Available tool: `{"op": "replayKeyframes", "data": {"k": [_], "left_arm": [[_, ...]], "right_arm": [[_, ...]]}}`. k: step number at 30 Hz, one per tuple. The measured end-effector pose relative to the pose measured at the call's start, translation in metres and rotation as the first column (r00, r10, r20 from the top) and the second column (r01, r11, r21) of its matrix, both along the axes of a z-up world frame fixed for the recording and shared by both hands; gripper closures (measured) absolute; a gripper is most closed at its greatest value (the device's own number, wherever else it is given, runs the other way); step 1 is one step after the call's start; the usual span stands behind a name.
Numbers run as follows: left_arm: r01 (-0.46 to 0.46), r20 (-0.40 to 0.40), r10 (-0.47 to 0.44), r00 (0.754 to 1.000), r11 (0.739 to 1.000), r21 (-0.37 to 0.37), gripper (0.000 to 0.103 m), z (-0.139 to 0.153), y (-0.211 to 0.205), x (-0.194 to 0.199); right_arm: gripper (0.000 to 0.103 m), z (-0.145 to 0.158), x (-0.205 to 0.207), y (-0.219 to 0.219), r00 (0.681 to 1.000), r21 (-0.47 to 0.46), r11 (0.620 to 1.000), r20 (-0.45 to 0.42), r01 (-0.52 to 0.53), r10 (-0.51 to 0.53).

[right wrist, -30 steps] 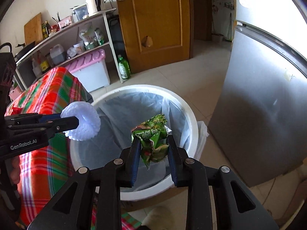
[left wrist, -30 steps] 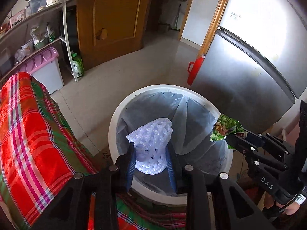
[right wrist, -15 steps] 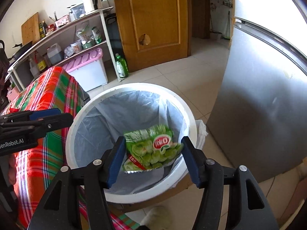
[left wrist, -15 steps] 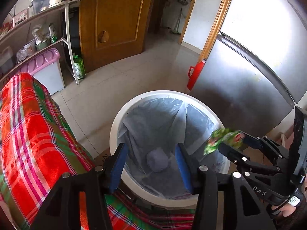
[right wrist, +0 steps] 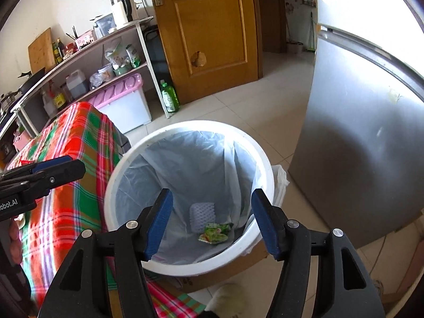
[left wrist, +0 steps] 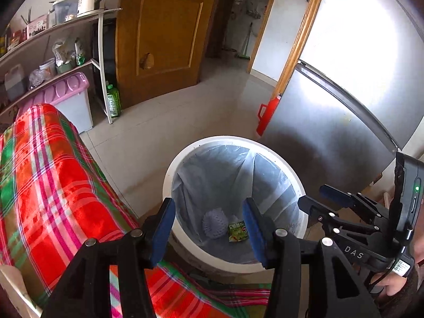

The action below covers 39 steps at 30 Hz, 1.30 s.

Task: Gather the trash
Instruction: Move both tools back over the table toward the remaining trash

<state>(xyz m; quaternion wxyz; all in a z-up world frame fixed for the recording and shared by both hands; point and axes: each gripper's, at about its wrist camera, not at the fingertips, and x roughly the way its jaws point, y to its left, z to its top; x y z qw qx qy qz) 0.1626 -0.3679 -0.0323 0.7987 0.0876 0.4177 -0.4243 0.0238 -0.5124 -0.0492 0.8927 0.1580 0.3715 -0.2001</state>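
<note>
The trash lay at the bottom of the white bin (right wrist: 185, 127): a white foam net sleeve (right wrist: 202, 213) and a crumpled green snack wrapper (right wrist: 215, 232), the two touching, the wrapper on the side nearer the fridge (right wrist: 357, 159). A pale, translucent liner bag (right wrist: 169, 164) covered the bin's inside wall and folded over its rim. The left gripper (left wrist: 209, 230) hung above the near rim with its blue-padded jaws spread apart and nothing between them; through the gap the sleeve (left wrist: 215, 222) and the wrapper (left wrist: 238, 231) showed far below on the bin's floor. The right gripper (right wrist: 212, 222) was likewise over the bin, its jaws spread wide and empty. In the left wrist view the right gripper (left wrist: 318, 198) reached in from the right edge, a hand (left wrist: 392, 283) gripping its handle. The bin stood on the tiled floor (right wrist: 251, 106) between a worktop under a red and green plaid cloth (right wrist: 71, 143) and the steel fridge. Behind stood a wooden door (right wrist: 209, 31), a green bottle (right wrist: 169, 96), a shelf (right wrist: 79, 50) with a kettle (right wrist: 122, 8), and a white box with a pink lid (right wrist: 124, 98).
</note>
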Motion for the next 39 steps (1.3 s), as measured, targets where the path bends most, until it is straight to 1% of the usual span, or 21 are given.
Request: {"op": "replayKeyframes", "data": {"k": [5,9,13,16,18,20,23,25,28,33,34,36,37,39], "left_arm": [[-0.017,0.017,0.018,1.000,0.999,-0.037,0.050,0.016,0.026,-0.009],[-0.046,0.037,0.048,0.998,0.997,-0.070,0.044,0.030,0.058,-0.018],[-0.094,0.067,0.101,0.993,0.991,-0.098,0.042,0.042,0.099,-0.026],[-0.154,0.080,0.164,0.983,0.981,-0.117,0.039,0.050,0.135,-0.030],[-0.186,0.096,0.199,0.975,0.974,-0.126,0.038,0.053,0.160,-0.033],[-0.233,0.114,0.246,0.963,0.966,-0.115,0.037,0.054,0.187,-0.036],[-0.322,0.103,0.336,0.936,0.938,-0.130,0.037,0.058,0.229,-0.036],[-0.358,0.120,0.372,0.920,0.925,-0.124,0.037,0.058,0.253,-0.038],[-0.421,0.136,0.434,0.891,0.900,-0.116,0.036,0.058,0.288,-0.040],[-0.523,0.126,0.535,0.836,0.845,-0.117,0.034,0.052,0.345,-0.042],[-0.536,0.119,0.548,0.828,0.836,-0.116,0.033,0.051,0.355,-0.042],[-0.576,0.108,0.587,0.802,0.809,-0.120,0.032,0.047,0.376,-0.043],[-0.592,0.099,0.602,0.792,0.798,-0.117,0.030,0.044,0.385,-0.043],[-0.607,0.070,0.615,0.785,0.787,-0.109,0.027,0.036,0.399,-0.042]], "right_arm": [[0.041,0.019,-0.007,0.023,0.999,-0.023,1.000,0.040,-0.020,0.021],[0.041,0.035,-0.011,0.048,0.994,-0.034,0.998,0.092,-0.057,0.060],[0.041,0.049,-0.006,0.082,0.981,-0.035,0.990,0.137,-0.134,0.138],[0.041,0.055,0.000,0.107,0.968,-0.046,0.980,0.153,-0.193,0.198],[0.041,0.059,0.005,0.127,0.954,-0.046,0.969,0.167,-0.243,0.247],[0.041,0.059,0.008,0.142,0.944,-0.044,0.960,0.174,-0.277,0.280],[0.041,0.056,0.015,0.166,0.927,-0.036,0.944,0.180,-0.327,0.328],[0.041,0.052,0.022,0.181,0.915,-0.032,0.931,0.175,-0.364,0.364],[0.041,0.045,0.030,0.200,0.899,-0.034,0.913,0.161,-0.407,0.407],[0.041,0.033,0.050,0.228,0.872,-0.006,0.881,0.139,-0.473,0.469],[0.041,0.031,0.054,0.234,0.865,-0.003,0.873,0.133,-0.488,0.484],[0.041,0.027,0.063,0.242,0.851,0.009,0.857,0.123,-0.515,0.510],[0.041,0.024,0.069,0.248,0.840,0.017,0.845,0.117,-0.535,0.530],[0.041,0.019,0.077,0.257,0.832,0.026,0.834,0.103,-0.551,0.546]]}}
